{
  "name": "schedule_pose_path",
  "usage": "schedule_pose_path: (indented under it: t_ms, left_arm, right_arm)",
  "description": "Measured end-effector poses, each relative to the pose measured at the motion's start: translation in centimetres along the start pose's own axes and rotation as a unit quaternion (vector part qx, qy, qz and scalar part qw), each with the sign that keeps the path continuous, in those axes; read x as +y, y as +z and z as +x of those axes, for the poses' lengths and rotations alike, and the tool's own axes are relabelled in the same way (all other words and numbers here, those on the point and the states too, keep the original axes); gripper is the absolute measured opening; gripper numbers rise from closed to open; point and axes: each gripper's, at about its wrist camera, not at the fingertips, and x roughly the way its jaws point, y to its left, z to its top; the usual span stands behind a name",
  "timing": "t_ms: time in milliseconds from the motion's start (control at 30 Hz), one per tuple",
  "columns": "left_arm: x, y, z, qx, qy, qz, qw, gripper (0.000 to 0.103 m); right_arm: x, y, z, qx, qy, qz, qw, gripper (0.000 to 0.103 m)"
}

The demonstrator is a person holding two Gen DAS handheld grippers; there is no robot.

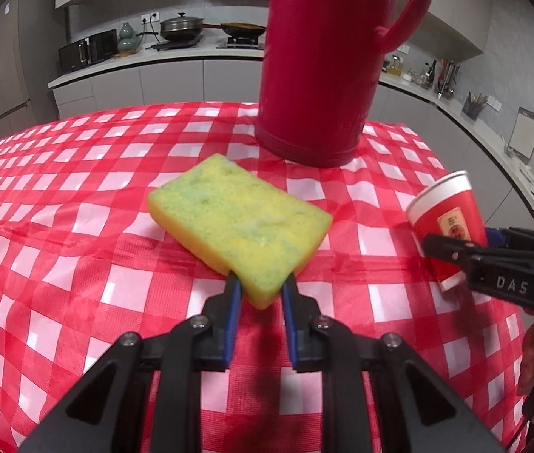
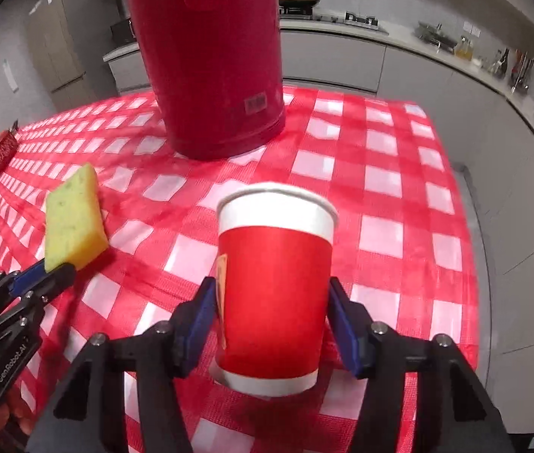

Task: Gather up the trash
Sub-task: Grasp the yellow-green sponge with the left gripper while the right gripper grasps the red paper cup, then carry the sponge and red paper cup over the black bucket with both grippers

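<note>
My right gripper point(image 2: 272, 313) is clamped on the paper cup point(image 2: 275, 287), pads on the red wall below mid-height, one each side. Cup looks lifted off the checked tablecloth point(image 2: 391, 204), leaning away from me, rim up. I'd guess thin paper, very light, and whether it's empty I can't see. The wall will buckle if I squeeze harder, so I'd keep the grip gentle; the stiffest bite would be near the rolled rim or the base ring.

My left gripper point(image 1: 261, 283) is pinched on the near corner of the yellow sponge point(image 1: 238, 222). The corner is nipped between the blue pads while the rest of it juts forward, seemingly clear of the cloth. It's soft, light and squashy, and a corner hold lets it droop or twist, so a deeper bite across the short side would be safer.

Further back the big red thermos jug point(image 1: 320, 64) stands upright on the cloth, apart from both items. Kitchen counter point(image 1: 176, 58) is behind that. No bin in either view.
</note>
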Motion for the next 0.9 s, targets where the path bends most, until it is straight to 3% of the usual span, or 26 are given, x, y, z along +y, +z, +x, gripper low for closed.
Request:
schedule_pose_path:
  t_ms: [500, 900]
  left_arm:
    - [-3.0, -1.1, -2.7, -0.015, 0.003, 0.025, 0.9996, 0.022]
    - [-9.2, -4.2, -8.3, -0.034, -0.007, 0.042, 0.9985, 0.022]
  right_arm:
    - [-1.1, -2.5, -4.8, -0.04, 0.0, 0.005, 0.999, 0.052]
    - [-5.3, -8.6, -13.0, -0.08, -0.009, 0.018, 0.997, 0.052]
